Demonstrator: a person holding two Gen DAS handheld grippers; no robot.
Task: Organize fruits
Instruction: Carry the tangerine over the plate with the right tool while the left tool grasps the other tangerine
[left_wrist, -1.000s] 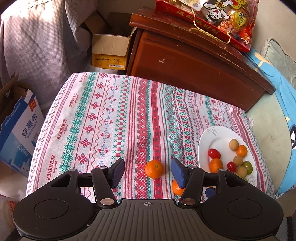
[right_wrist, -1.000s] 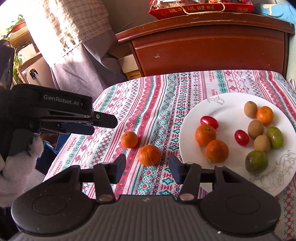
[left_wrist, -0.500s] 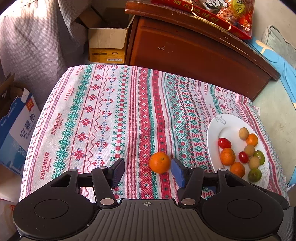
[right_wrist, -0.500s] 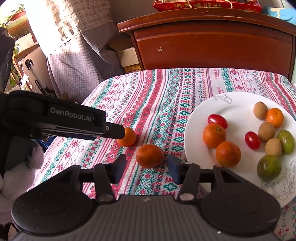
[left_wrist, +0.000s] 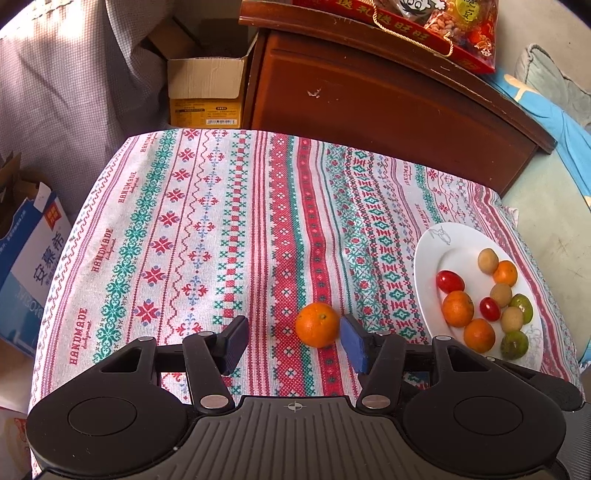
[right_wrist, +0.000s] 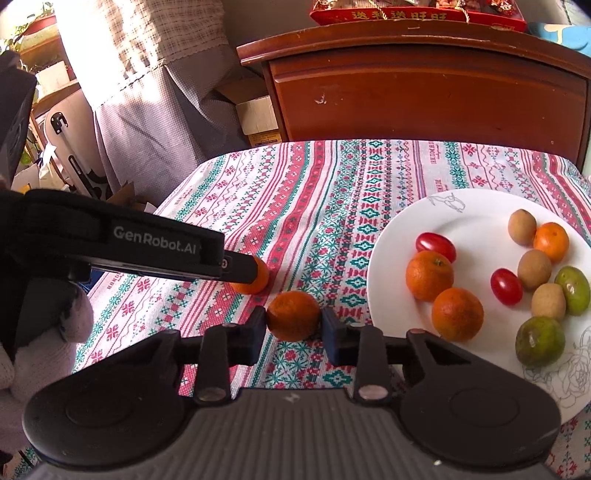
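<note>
The right gripper (right_wrist: 293, 328) is closing, its pads against a mandarin (right_wrist: 293, 315) on the tablecloth (right_wrist: 332, 184) just beside the plate (right_wrist: 476, 210). The left gripper (left_wrist: 293, 341) stands part open, its right pad touching another mandarin (left_wrist: 317, 325). Only the right view shows its "GenRobot.AI" lettering; the cloth reads "HANDMADE".

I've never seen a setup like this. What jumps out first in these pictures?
Two black grippers, each over a loose orange on the striped tablecloth. The right gripper is closing, its jaws at both sides of the near orange; the left gripper stands open, the other orange lying against its right pad. To the right, a white plate holds oranges, red tomatoes and green and tan fruits.
</note>
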